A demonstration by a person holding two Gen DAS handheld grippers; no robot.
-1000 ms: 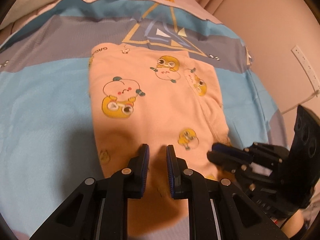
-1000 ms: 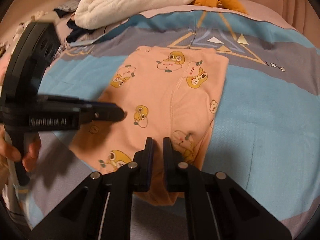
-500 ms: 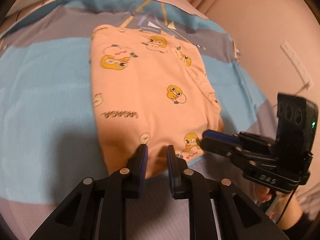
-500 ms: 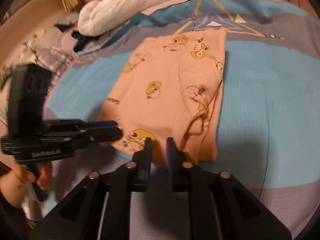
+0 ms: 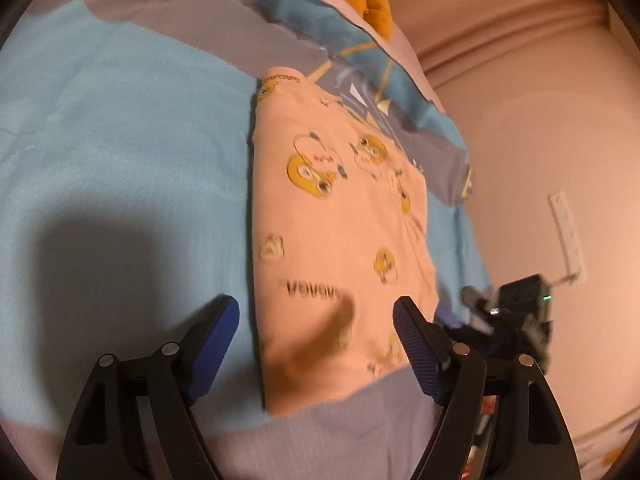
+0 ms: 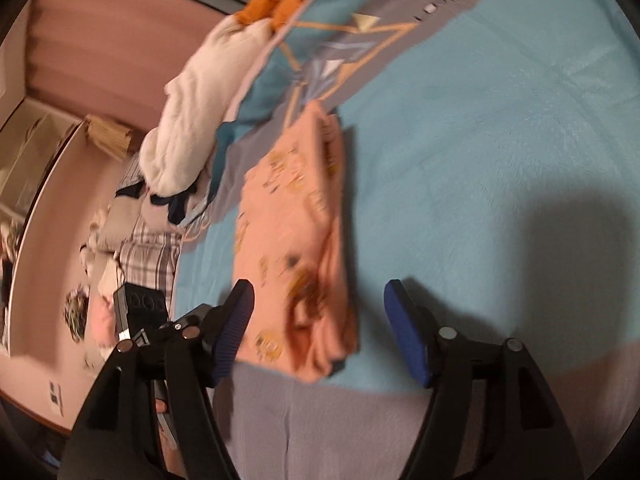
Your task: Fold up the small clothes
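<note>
A small peach-pink garment (image 5: 336, 248), printed with yellow cartoon figures and apparently already folded into a narrow oblong, lies flat on the blue-and-grey bedspread (image 5: 120, 152) of a bed. The left gripper (image 5: 316, 344) hangs just short of the garment's near end with its jaws opening wide; nothing lies between the blue pads (image 5: 212, 344), and the cloth is not touched. In the right wrist view the same garment (image 6: 292, 240) appears, and the right gripper (image 6: 320, 328) is likewise opening, its pads (image 6: 404, 332) standing to either side of the near end but clear of it, with no cloth pinched. The fabric reads as a thin, soft knit: light, limp and without stiffness, so it will sag and drape from any point of hold, and stacked layers may slide apart if only the top one is caught. A thicker, bunched edge along the garment's right side in the right wrist view suggests several layers and perhaps a seam or waistband there. For a further fold, the best purchase appears to be the two near corners, one per gripper, with each pinch taking all layers at the edge. A white plush toy (image 6: 200, 108) and other clothes (image 6: 148, 248) lie well apart at the bed's far side.
</note>
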